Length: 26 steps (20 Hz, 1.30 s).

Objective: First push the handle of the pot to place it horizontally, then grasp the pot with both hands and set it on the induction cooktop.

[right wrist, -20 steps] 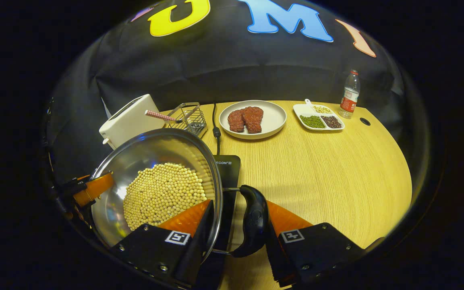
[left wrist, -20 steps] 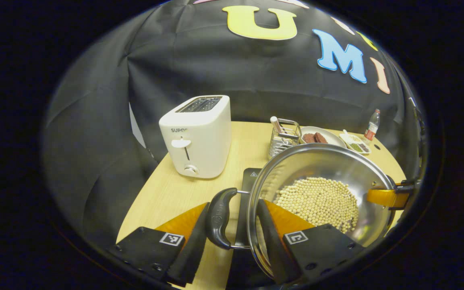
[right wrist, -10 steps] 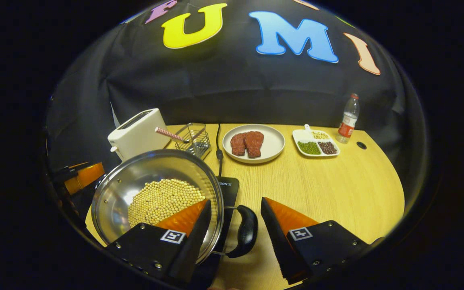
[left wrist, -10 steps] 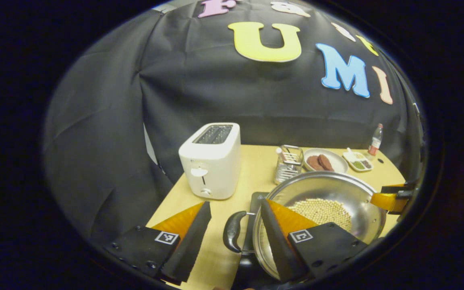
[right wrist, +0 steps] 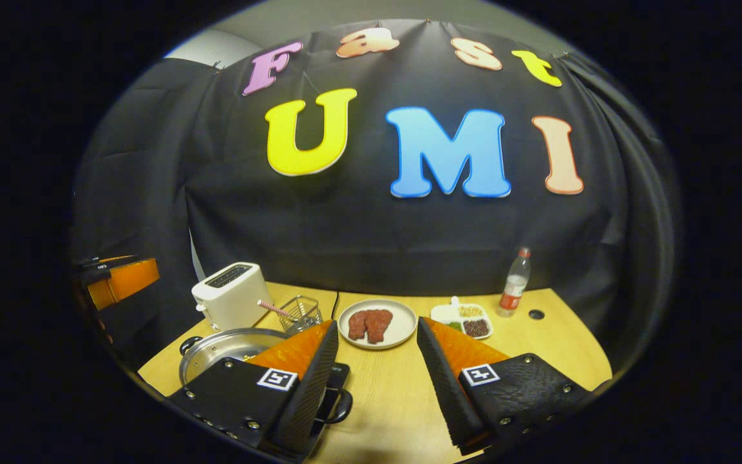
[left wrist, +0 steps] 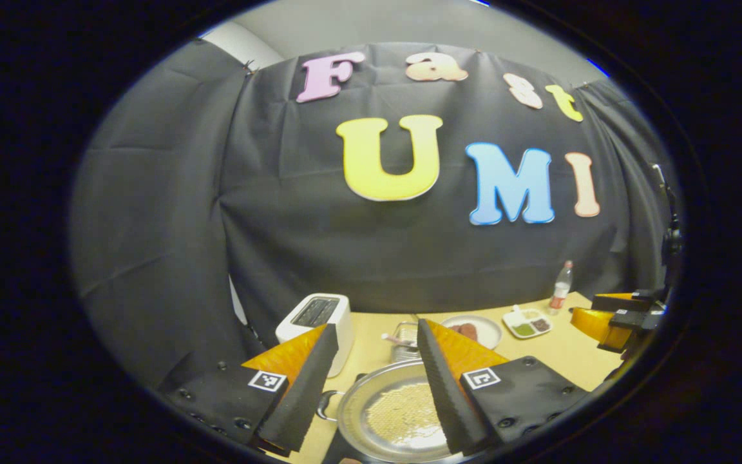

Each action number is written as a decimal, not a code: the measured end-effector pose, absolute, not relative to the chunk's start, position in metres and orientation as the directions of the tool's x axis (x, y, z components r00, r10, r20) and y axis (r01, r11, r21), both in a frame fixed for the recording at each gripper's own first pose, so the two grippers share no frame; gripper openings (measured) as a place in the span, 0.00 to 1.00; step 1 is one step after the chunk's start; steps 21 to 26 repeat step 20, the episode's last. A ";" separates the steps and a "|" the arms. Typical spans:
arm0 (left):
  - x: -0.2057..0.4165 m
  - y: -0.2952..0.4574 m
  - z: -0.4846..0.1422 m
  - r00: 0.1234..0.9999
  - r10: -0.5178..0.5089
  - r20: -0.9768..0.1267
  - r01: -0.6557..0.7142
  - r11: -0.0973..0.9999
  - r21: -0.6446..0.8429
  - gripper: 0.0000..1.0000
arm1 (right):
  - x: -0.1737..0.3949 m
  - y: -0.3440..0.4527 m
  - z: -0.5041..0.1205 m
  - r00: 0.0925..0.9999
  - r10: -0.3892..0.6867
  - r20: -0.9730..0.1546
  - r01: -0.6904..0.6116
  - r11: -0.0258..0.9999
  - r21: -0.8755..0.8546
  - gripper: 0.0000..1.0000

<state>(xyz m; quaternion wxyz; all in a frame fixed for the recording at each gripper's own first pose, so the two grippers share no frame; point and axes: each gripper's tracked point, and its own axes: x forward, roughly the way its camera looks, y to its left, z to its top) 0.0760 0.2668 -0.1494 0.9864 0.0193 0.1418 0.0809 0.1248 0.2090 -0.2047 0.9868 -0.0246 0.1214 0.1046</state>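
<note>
Left gripper (left wrist: pixel 374 380) spread wide, holding nothing, raised above the table (left wrist: pixel 371 351). Pot (left wrist: pixel 390 419) sits below and between its 2 fingers, at 6 o'clock in the left gripper view, no contact with either finger. Pale beans (left wrist: pixel 403 412) cover the pot's bottom. 1 small loop handle (left wrist: pixel 324 406) sticks out at the pot's 9 o'clock. A dark slab at the pot's lower edge looks like the induction cooktop (left wrist: pixel 335 454), mostly hidden.

Right gripper (right wrist: pixel 377 380) also released wide, nothing between its fingers, up off the table. In the right gripper view the pot (right wrist: pixel 216 351) lies at 8 o'clock from the fingers, partly behind the left-hand finger, apart from it. Black handle (right wrist: pixel 342 406) pokes out just past that finger's tip, over the dark cooktop (right wrist: pixel 339 374) edge. Pot appears to rest on the cooktop.

Farther back on the table: white toaster (right wrist: pixel 229 296) at 10 o'clock, wire basket (right wrist: pixel 300 312) with a striped straw (right wrist: pixel 271 308) beside it, plate (right wrist: pixel 397 338) with 2 pieces of meat (right wrist: pixel 370 324) at 12 o'clock, divided dish (right wrist: pixel 467 319) of beans at 1 o'clock, water bottle (right wrist: pixel 514 283) at 2 o'clock near the back edge. Other gripper shows at the far side of each view, well apart from the pot.
</note>
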 end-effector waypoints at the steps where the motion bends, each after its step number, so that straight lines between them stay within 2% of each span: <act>1: 0.073 0.247 -0.135 0.954 0.155 -0.257 -0.143 0.988 0.063 0.88 | 0.120 0.199 -0.187 0.957 0.199 -0.211 -0.210 0.977 -0.026 0.78; 6: 0.068 0.147 -0.069 0.984 0.078 -0.159 -0.071 0.996 0.047 0.88 | 0.097 0.141 -0.109 0.979 0.175 -0.107 -0.178 0.984 -0.014 0.78; 7: 0.066 0.126 -0.057 0.988 0.059 -0.142 -0.053 0.997 0.050 0.81 | 0.092 0.127 -0.095 0.981 0.170 -0.089 -0.172 0.985 -0.016 0.78; 9: 0.063 0.091 -0.036 0.993 0.045 -0.112 -0.038 0.997 0.063 0.87 | 0.083 0.099 -0.068 0.985 0.161 -0.057 -0.162 0.987 -0.021 0.78; 11: 0.061 0.059 -0.018 0.996 0.034 -0.087 -0.031 0.999 0.038 0.81 | 0.074 0.075 -0.057 0.987 0.150 -0.055 -0.151 0.988 -0.014 0.83; 12: 0.059 0.041 -0.013 0.996 0.024 -0.085 -0.022 1.000 0.015 0.85 | 0.070 0.067 -0.053 0.986 0.154 -0.059 -0.155 0.988 -0.012 0.83; 13: 0.058 0.025 -0.008 0.996 0.015 -0.083 -0.015 1.000 0.000 0.89 | 0.065 0.054 -0.050 0.988 0.144 -0.058 -0.145 0.989 -0.016 0.88; 15: 0.056 0.005 -0.002 0.997 0.014 -0.073 -0.015 1.000 -0.007 0.81 | 0.058 0.032 -0.038 0.991 0.129 -0.046 -0.129 0.992 -0.013 0.90; 20: 0.038 -0.030 -0.007 0.995 0.058 -0.080 -0.057 0.998 0.016 0.81 | 0.052 -0.006 -0.033 0.988 0.153 -0.027 -0.153 0.988 -0.005 0.89; 26: 0.038 -0.030 -0.007 0.995 0.058 -0.080 -0.057 0.998 0.016 0.81 | 0.052 -0.006 -0.033 0.988 0.153 -0.027 -0.153 0.988 -0.005 0.89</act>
